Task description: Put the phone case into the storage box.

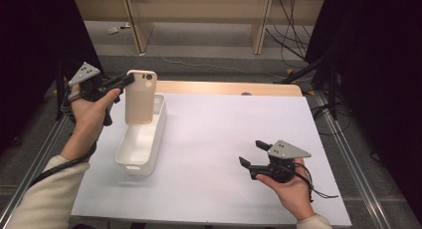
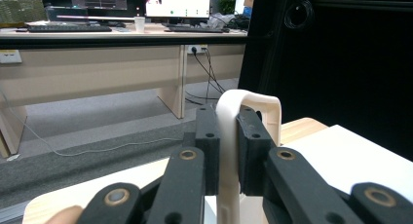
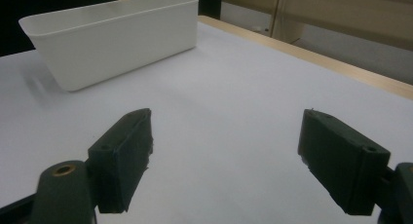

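The right gripper point(image 1: 250, 154) sits low over the table point(image 1: 219, 139), nearest the person. Its jaws stand wide apart with nothing between them; in the right gripper view the two black pads point(image 3: 124, 156) frame only bare white tabletop. Beyond these fingers, well apart and up to their left, lies the white bin point(image 3: 112, 36).

Farther off, the left gripper point(image 1: 130, 79) is raised, its jaws pointing level toward the phone case point(image 1: 141, 97). They are clenched on the case's top edge: in the left gripper view the pads point(image 2: 208, 136) press on both sides of the thin beige rim point(image 2: 229, 136), which rises between them and curves over just past the tips. The case hangs upright from the fingers, its camera cut-outs near the grip, and its lower end is over the far end of the bin point(image 1: 142, 142), inside the rim as far as the high view tells.
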`<action>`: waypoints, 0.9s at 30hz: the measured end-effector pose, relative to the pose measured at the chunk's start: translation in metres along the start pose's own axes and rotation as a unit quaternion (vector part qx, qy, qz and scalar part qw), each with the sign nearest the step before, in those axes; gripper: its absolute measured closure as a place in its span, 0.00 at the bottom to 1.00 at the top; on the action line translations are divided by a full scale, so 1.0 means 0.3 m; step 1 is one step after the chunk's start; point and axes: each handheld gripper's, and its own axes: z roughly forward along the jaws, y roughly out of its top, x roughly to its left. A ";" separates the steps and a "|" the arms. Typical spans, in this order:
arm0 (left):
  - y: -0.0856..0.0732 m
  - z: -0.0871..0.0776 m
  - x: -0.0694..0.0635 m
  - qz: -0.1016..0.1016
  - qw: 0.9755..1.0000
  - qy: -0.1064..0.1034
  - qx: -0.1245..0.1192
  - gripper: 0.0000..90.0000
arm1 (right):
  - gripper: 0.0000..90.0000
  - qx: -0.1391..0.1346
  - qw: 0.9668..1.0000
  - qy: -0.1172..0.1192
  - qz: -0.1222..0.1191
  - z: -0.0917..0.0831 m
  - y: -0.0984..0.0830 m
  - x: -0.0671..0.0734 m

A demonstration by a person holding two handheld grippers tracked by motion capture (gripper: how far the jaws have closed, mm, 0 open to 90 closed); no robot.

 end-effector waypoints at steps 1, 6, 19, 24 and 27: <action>0.001 0.003 -0.001 0.001 1.000 0.001 0.001 0.90 | 0.24 0.000 1.000 -0.001 -0.001 0.001 -0.001 0.000; -0.001 0.021 -0.005 0.001 1.000 0.001 0.002 0.90 | 0.24 -0.012 1.000 0.000 -0.003 0.006 -0.004 -0.001; -0.006 0.048 0.003 -0.001 1.000 0.005 0.005 0.90 | 0.24 -0.011 1.000 0.014 0.016 0.004 -0.005 0.002; -0.005 0.052 0.009 0.000 1.000 0.009 0.005 0.90 | 0.24 -0.012 1.000 0.015 0.017 -0.001 -0.004 0.002; -0.006 0.055 0.011 0.003 1.000 0.010 0.005 0.90 | 0.24 -0.010 1.000 0.009 0.011 -0.007 -0.003 -0.001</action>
